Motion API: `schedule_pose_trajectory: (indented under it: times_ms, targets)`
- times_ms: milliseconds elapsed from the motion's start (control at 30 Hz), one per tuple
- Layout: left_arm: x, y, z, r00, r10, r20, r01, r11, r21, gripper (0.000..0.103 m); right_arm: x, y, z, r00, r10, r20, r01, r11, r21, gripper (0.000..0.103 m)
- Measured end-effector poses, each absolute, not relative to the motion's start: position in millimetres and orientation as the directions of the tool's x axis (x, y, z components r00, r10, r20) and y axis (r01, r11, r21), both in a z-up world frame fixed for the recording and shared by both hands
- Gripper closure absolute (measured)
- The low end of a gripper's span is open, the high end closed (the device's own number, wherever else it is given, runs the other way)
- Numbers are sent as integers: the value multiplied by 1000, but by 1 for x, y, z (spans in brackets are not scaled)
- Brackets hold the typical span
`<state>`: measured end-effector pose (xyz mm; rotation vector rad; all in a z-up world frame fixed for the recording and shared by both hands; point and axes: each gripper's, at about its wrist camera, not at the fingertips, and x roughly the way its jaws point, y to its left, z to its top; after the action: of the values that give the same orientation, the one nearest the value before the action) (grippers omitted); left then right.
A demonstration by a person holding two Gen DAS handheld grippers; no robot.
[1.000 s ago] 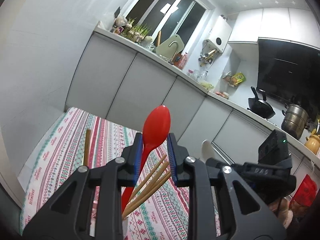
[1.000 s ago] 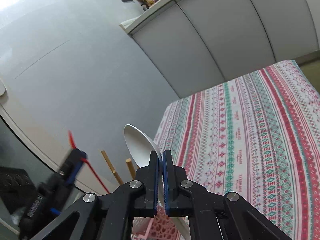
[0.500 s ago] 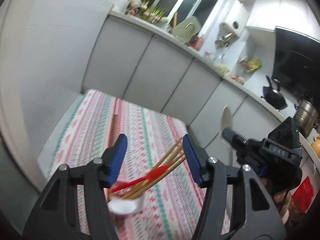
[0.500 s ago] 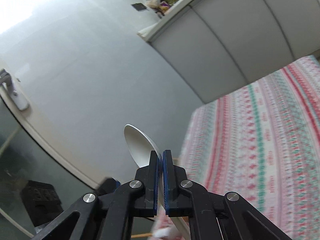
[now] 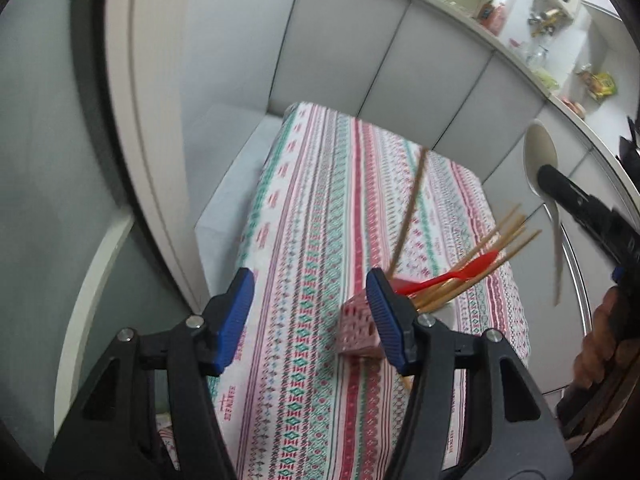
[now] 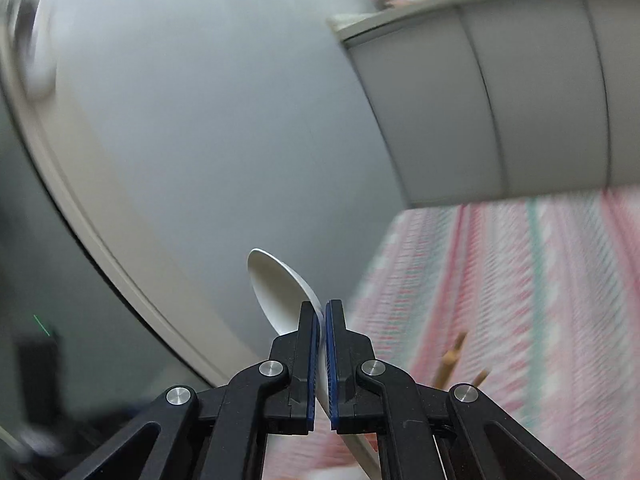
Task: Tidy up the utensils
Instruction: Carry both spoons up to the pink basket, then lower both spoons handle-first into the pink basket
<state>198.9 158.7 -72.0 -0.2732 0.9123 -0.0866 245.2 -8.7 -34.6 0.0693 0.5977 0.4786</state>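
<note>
My left gripper (image 5: 310,320) is open and empty above the patterned tablecloth (image 5: 320,220). Just right of its right finger stands a pink perforated holder (image 5: 356,330) with a red spoon (image 5: 452,276) and several wooden chopsticks (image 5: 480,264) leaning in it. My right gripper (image 6: 322,322) is shut on a white spoon (image 6: 280,292), bowl up. In the left wrist view that gripper (image 5: 576,204) holds the white spoon (image 5: 540,160) above and right of the holder. The tips of wooden chopsticks (image 6: 452,358) show low in the blurred right wrist view.
Grey cabinet fronts (image 5: 400,60) run behind the table under a cluttered counter (image 5: 540,12). A white door frame (image 5: 132,120) stands at the left. The table's near right edge (image 5: 524,340) lies by the holder.
My left gripper let go of the red spoon, which now leans in the holder, then opened wide and drew back to the left. My right gripper swung left with the white spoon.
</note>
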Motion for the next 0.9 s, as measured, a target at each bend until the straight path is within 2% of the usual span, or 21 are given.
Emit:
schedule_pose_trajectory:
  times_ms: [133, 233, 333, 500, 900]
  targets:
    - [206, 166, -75, 596, -204, -776, -68, 951, -302, 44, 243, 41, -36, 662, 267, -700, -557, 800, -222, 100]
    - [210, 167, -74, 595, -204, -777, -74, 949, -305, 44, 239, 65, -45, 615, 163, -771, -649, 661, -378, 100]
    - [211, 169, -74, 591, -201, -782, -76, 951, -301, 44, 239, 82, -56, 580, 53, -813, -710, 523, -472, 100]
    - [213, 175, -76, 579, -139, -803, -103, 965, -241, 44, 239, 93, -73, 528, -75, -846, -780, 350, -518, 100]
    - [220, 178, -87, 537, -146, -831, -111, 964, -240, 44, 243, 120, -109, 463, -247, -851, -859, 111, -499, 100]
